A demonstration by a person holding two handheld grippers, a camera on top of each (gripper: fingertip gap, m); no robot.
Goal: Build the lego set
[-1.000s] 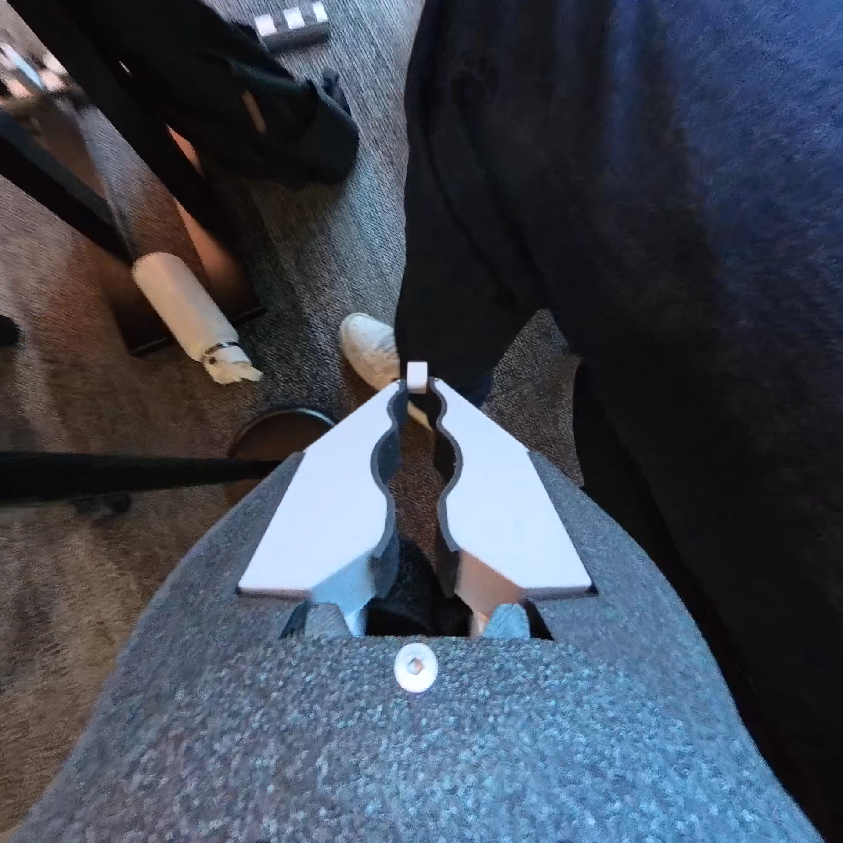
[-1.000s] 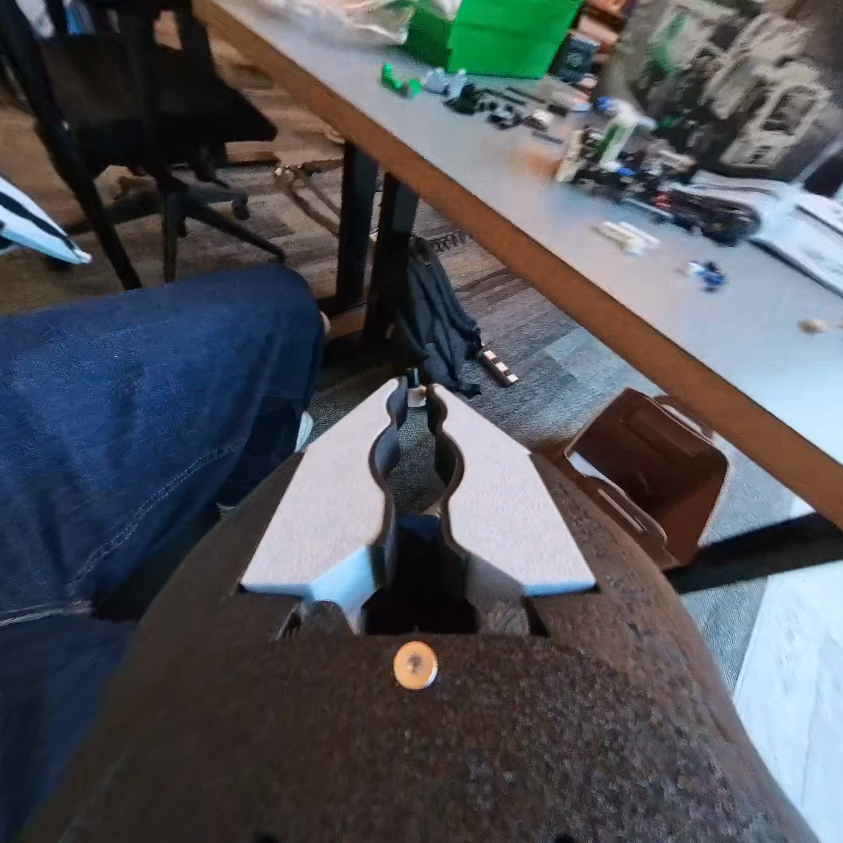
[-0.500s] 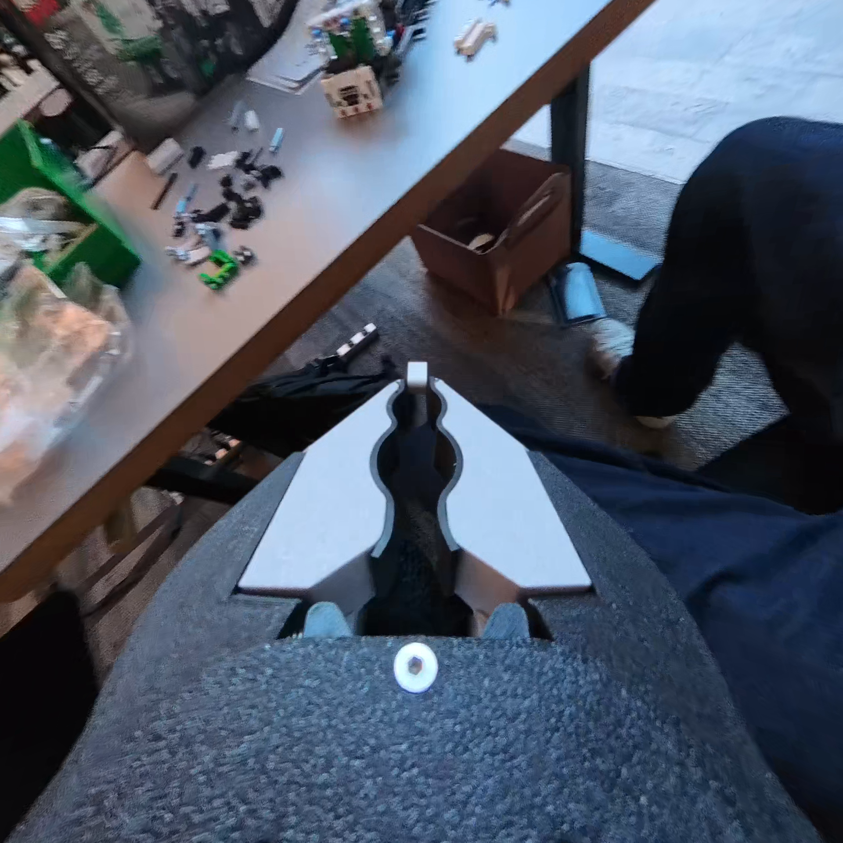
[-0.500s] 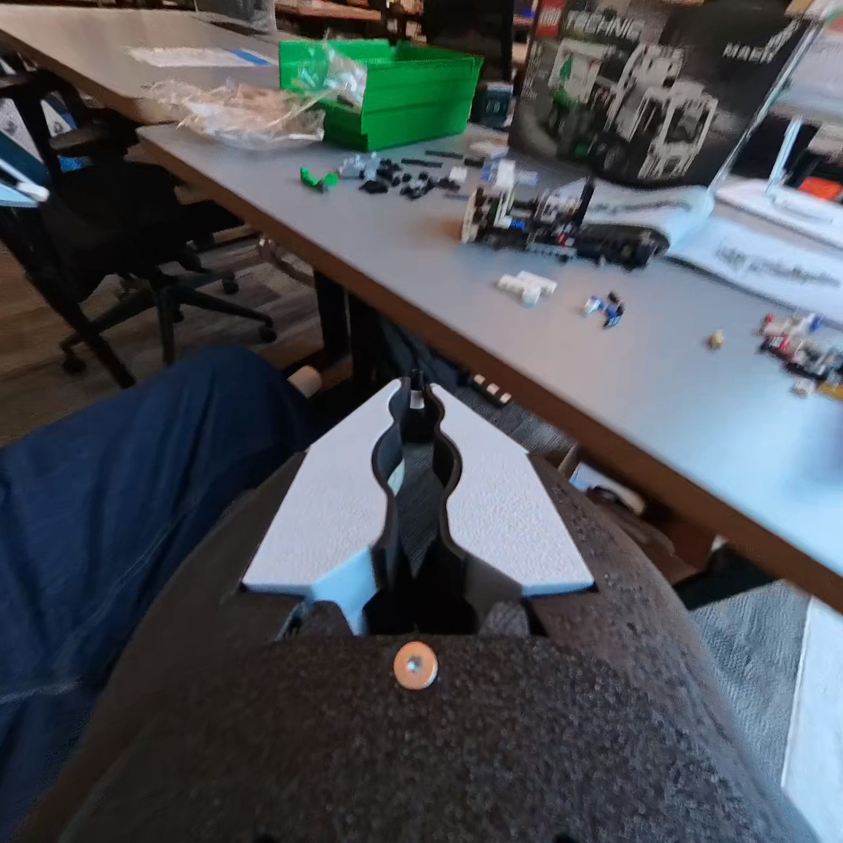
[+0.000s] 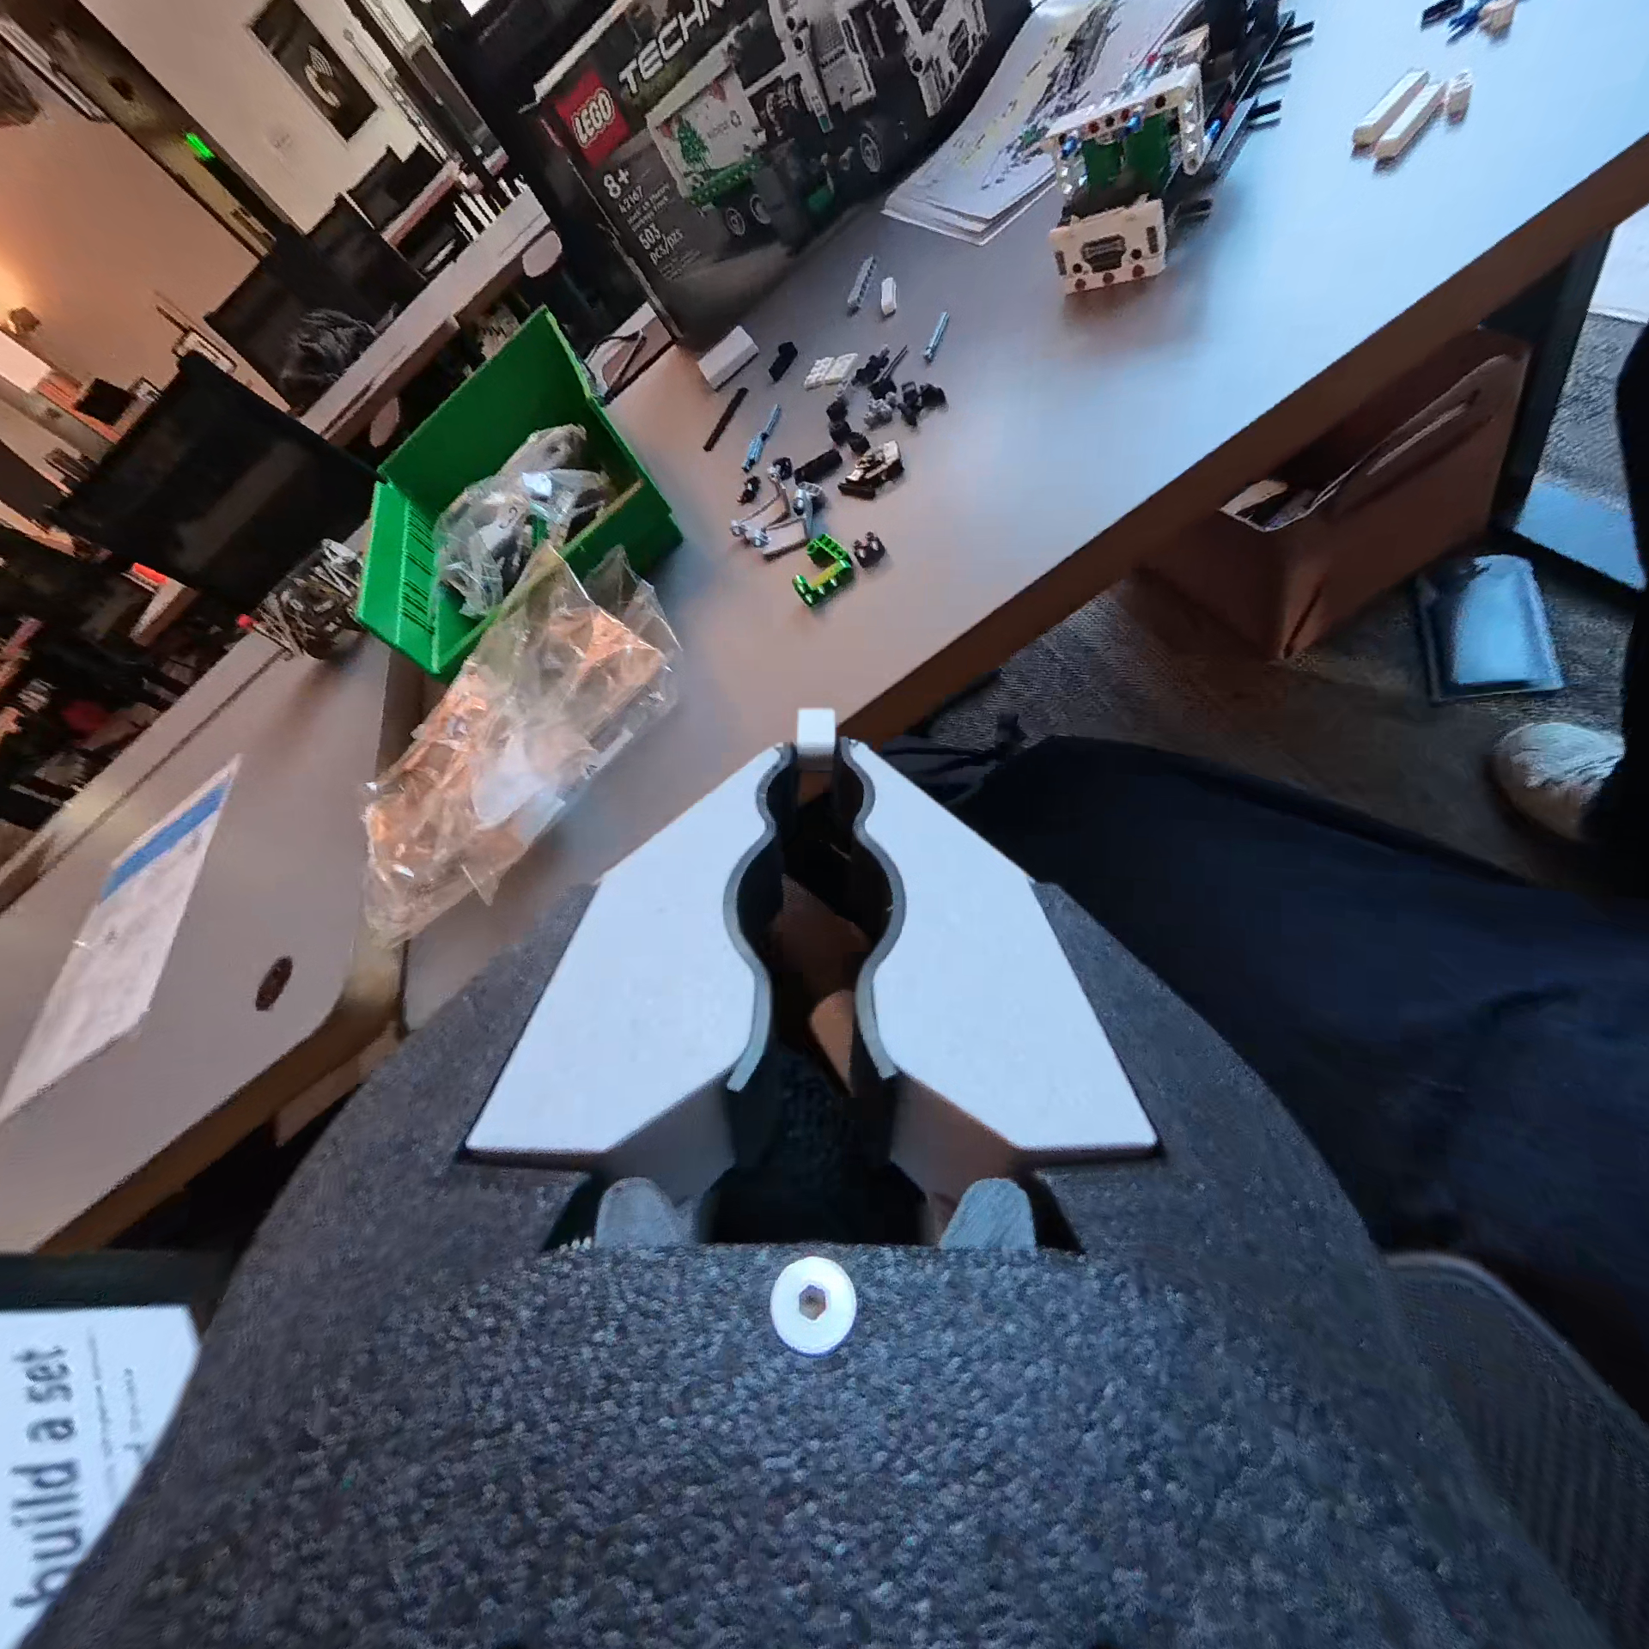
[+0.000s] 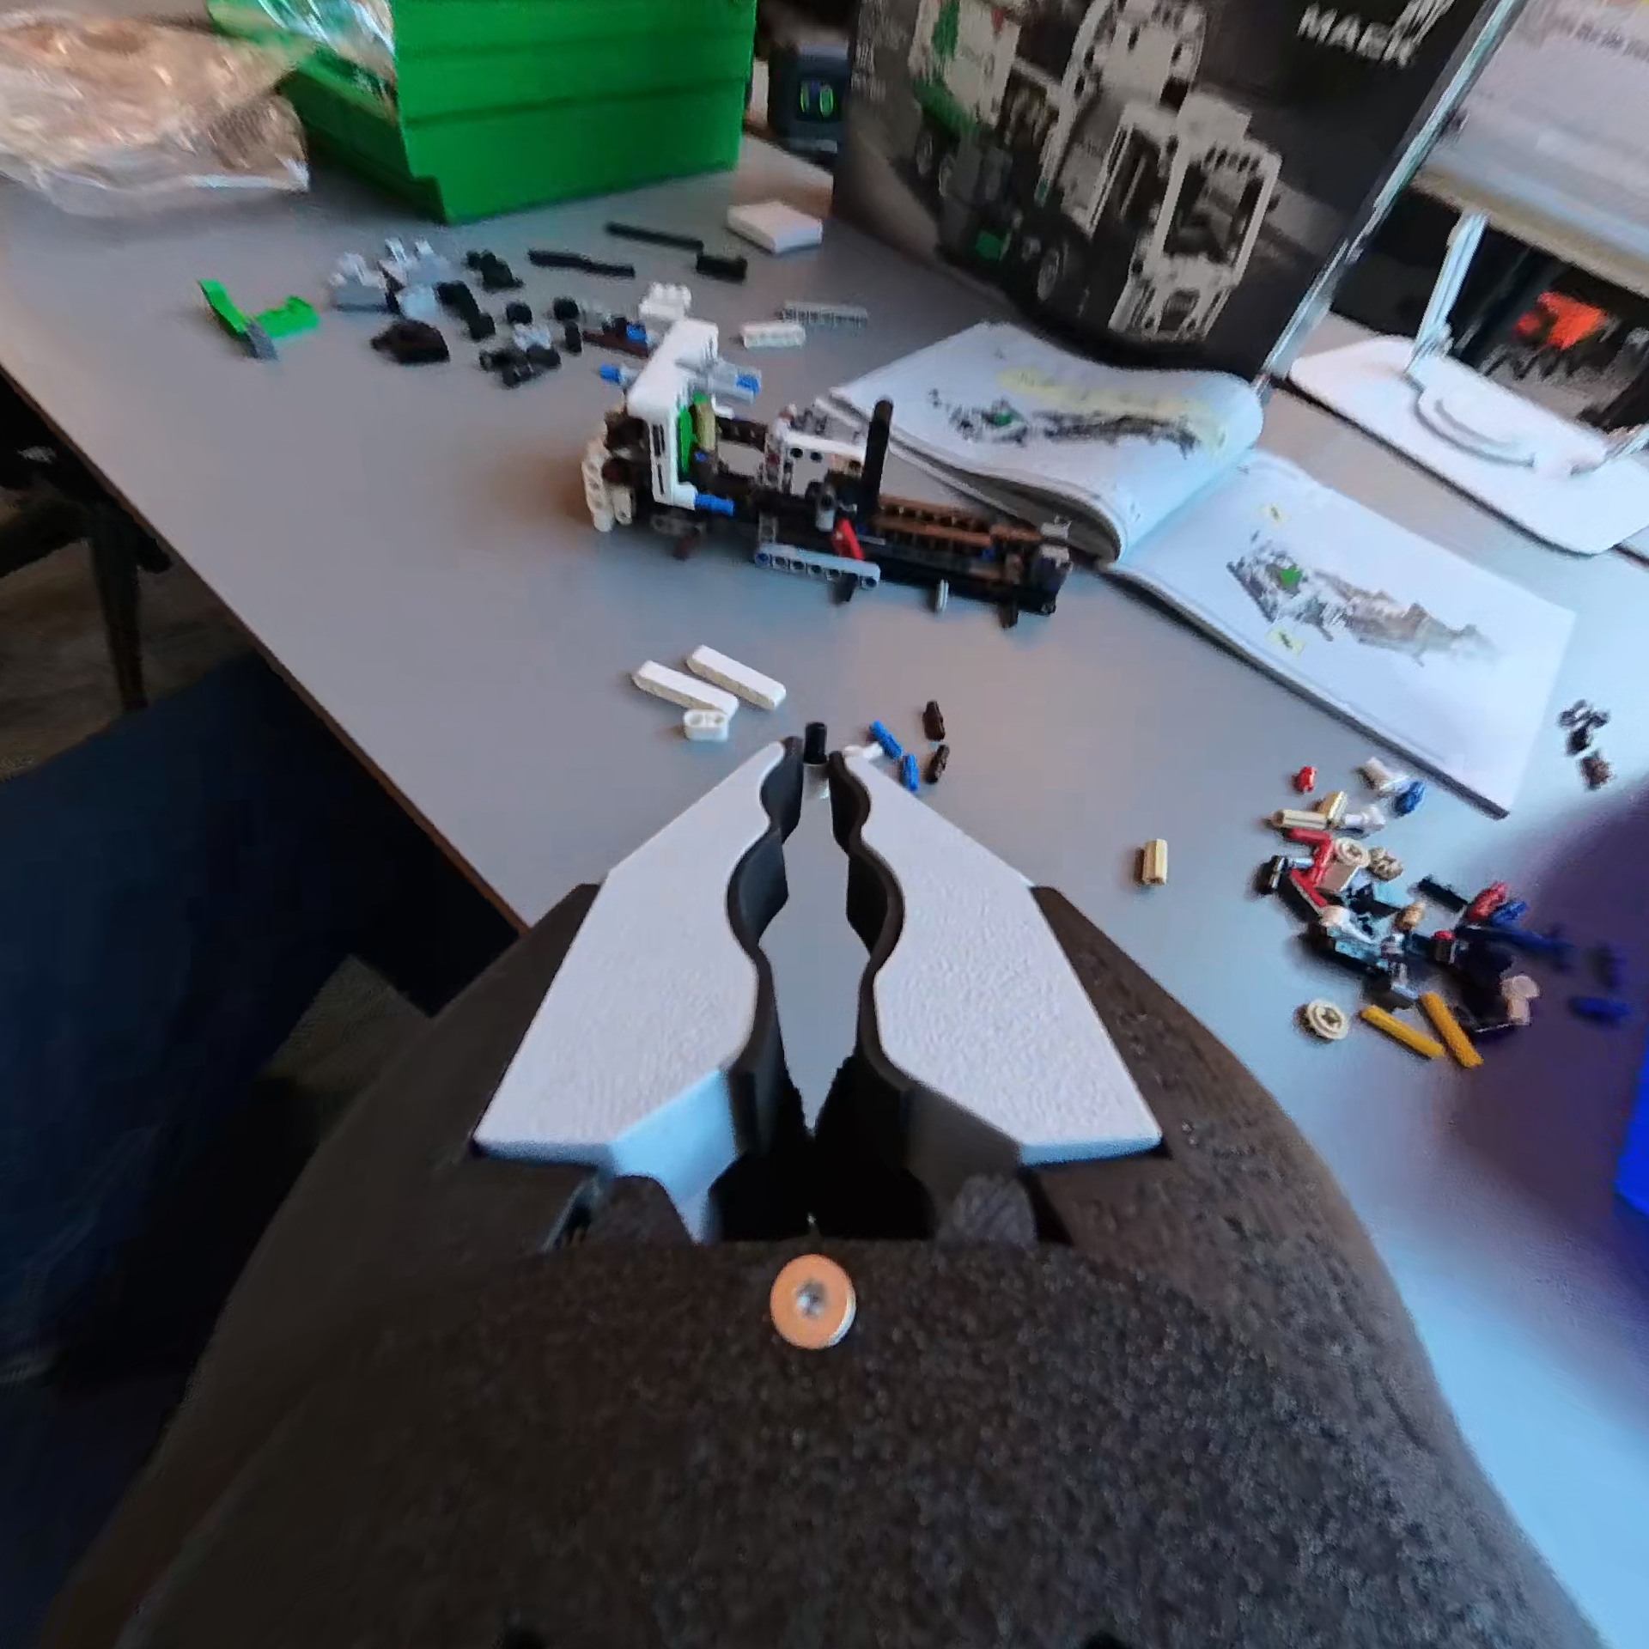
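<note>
My left gripper (image 5: 815,760) is shut on a small white lego piece (image 5: 815,733) and holds it in the air before the table edge, above a person's lap. My right gripper (image 6: 812,766) is shut on a small black pin (image 6: 814,742) just above the grey table (image 6: 428,571). The part-built truck model (image 6: 803,482) stands beyond the right gripper; it also shows in the left wrist view (image 5: 1115,205). Two white beams (image 6: 709,680) and blue and dark pins (image 6: 906,748) lie just ahead of the right gripper.
An open instruction booklet (image 6: 1115,437) and the set's box (image 6: 1071,152) lie behind the model. A green bin (image 5: 500,500) and clear plastic bags (image 5: 526,732) sit left. Loose dark pieces (image 5: 848,446) and a coloured pile (image 6: 1392,919) lie on the table. A cardboard box (image 5: 1338,517) stands under it. One gripper's finger ends stand about 50 cm off the other's. The part-built truck model (image 6: 803,482) is about 20 cm from my right fingertips and 45 cm from my left.
Both grippers have swung up from the floor and lap toward the table top. The right one now hangs over the table. Each still holds its small piece.
</note>
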